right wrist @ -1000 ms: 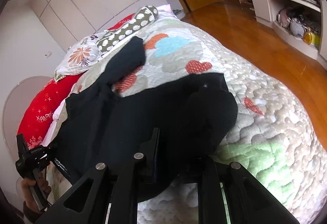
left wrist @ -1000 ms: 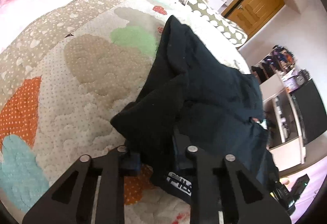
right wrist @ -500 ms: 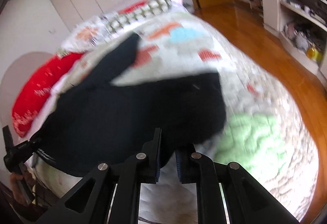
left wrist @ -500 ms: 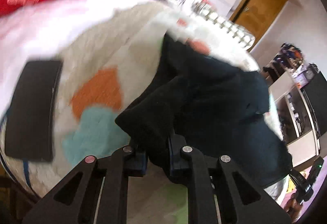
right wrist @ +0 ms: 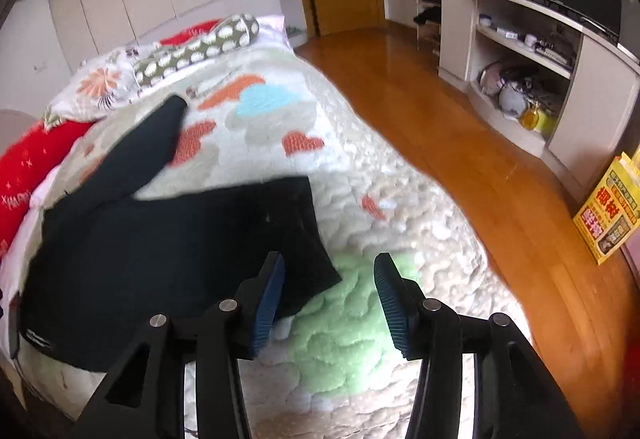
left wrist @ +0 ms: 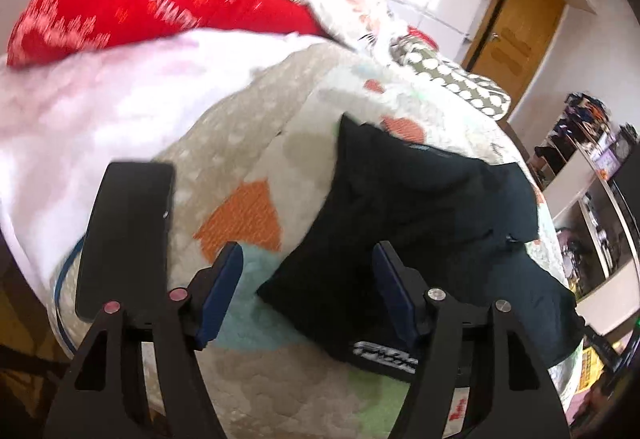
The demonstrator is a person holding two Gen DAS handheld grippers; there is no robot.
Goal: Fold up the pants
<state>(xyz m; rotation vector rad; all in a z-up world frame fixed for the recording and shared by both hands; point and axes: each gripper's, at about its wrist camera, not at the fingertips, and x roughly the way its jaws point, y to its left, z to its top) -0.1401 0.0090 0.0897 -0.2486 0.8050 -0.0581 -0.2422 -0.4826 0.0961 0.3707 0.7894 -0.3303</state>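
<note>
The black pants (left wrist: pixel 416 223) lie spread on the quilted bed (left wrist: pixel 248 143), with a white logo near the front edge. In the right wrist view the pants (right wrist: pixel 160 239) lie flat with one leg reaching toward the pillows. My left gripper (left wrist: pixel 308 287) is open, with a corner of the pants lying between its blue pads. My right gripper (right wrist: pixel 328 299) is open and empty, just right of the pants' near corner, over a green patch of the quilt.
A black phone (left wrist: pixel 128 235) lies on the bed at the left edge. A red pillow (left wrist: pixel 160 3) and patterned pillows (right wrist: pixel 192 47) sit at the head. Wooden floor (right wrist: pixel 460 143), a shelf unit (right wrist: pixel 540 51) and a yellow box (right wrist: pixel 608 215) are to the right.
Both grippers were shut on the pants and carried them toward the bed's near edge. Now both have opened and let go, and the pants lie on the quilt.
</note>
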